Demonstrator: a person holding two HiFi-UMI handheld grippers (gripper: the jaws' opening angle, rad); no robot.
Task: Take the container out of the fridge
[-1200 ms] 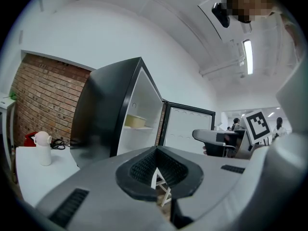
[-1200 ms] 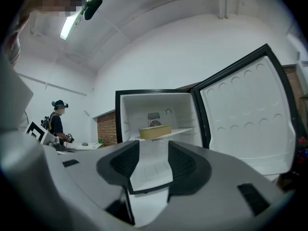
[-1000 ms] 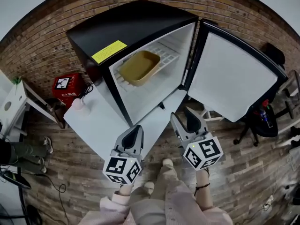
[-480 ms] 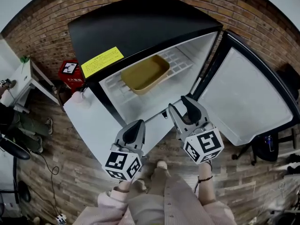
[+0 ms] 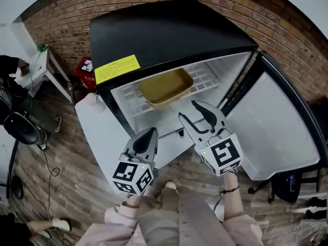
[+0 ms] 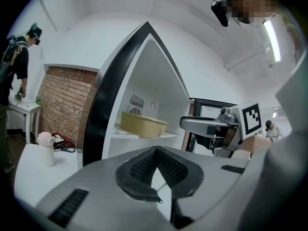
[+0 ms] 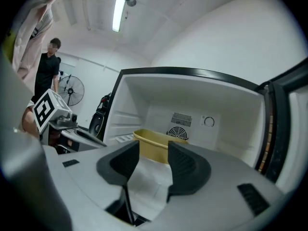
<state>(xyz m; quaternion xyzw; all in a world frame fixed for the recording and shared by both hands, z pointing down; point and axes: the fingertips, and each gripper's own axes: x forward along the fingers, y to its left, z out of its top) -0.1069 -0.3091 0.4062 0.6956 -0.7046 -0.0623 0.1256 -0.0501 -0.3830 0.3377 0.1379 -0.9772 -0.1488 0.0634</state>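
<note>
One fridge [image 5: 169, 29], open. One container [image 5: 166, 87]: yellow, shallow, rectangular, on shelf [image 5: 207, 77]. Left tool [image 5: 152, 131] closed, right tool [image 5: 187, 109] agape; both empty.

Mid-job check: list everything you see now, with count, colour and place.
fridge: one, black, white inside, centre, door open rightward
container: one, yellow, on the fridge's wire shelf
label: one, yellow, fridge top front edge
low table: one, white, left of fridge
small bottle: one, white, on that table
box: one, red, by brick wall, left of fridge
bystander: one, dark clothes, far left
left gripper: one, grey, jaws together, empty, before fridge
right gripper: one, grey, jaws apart, empty, short of container
</note>
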